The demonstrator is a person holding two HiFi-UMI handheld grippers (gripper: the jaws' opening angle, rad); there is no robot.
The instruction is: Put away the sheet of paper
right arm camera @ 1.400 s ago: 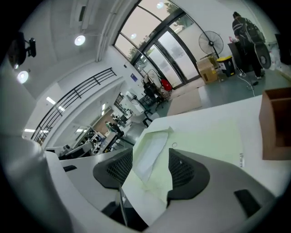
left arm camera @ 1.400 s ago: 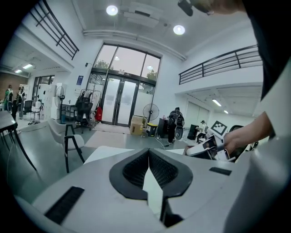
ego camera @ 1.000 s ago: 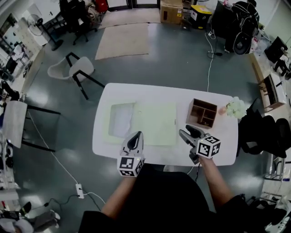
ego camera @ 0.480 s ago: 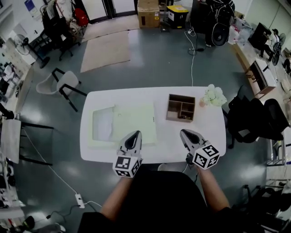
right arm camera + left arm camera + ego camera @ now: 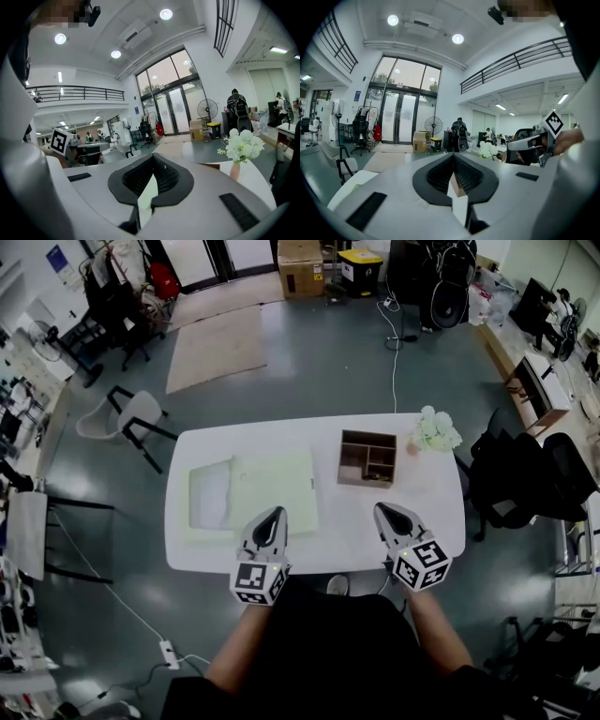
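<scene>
1. Since a second ago the right gripper (image 5: 386, 512) has snapped its jaws together from wide apart. It has also drawn back from beside the wooden organiser (image 5: 367, 458) toward the 6 o'clock edge of the table (image 5: 412, 498). The left gripper (image 5: 272, 518) sits much as it did.
2. Both claws are clenched on nothing: in each gripper view the ribbed pads meet at their tips, with nothing caught between them.
3. The sheet of paper (image 5: 274, 491) lies flat and pale green, left of the table's centre, at 12 o'clock from the left gripper. That gripper's tips are at or just over its near edge. Against its 9 o'clock side lies a glossier panel (image 5: 210, 495), perhaps a sleeve or folder; I cannot tell which.
4. This looks like the set-up for the first pick, so the jaws must be released before either claw goes in.
5. A flat sheet offers no edge to bite. One claw could pin it while the other drags a corner past the 6 o'clock table edge, then pinches there.
6. Grip lightly near a corner to avoid creasing.
7. Keep the right claw clear of the organiser at its 12 o'clock and of the flowers (image 5: 434, 430) beyond, which look easy to tip.
</scene>
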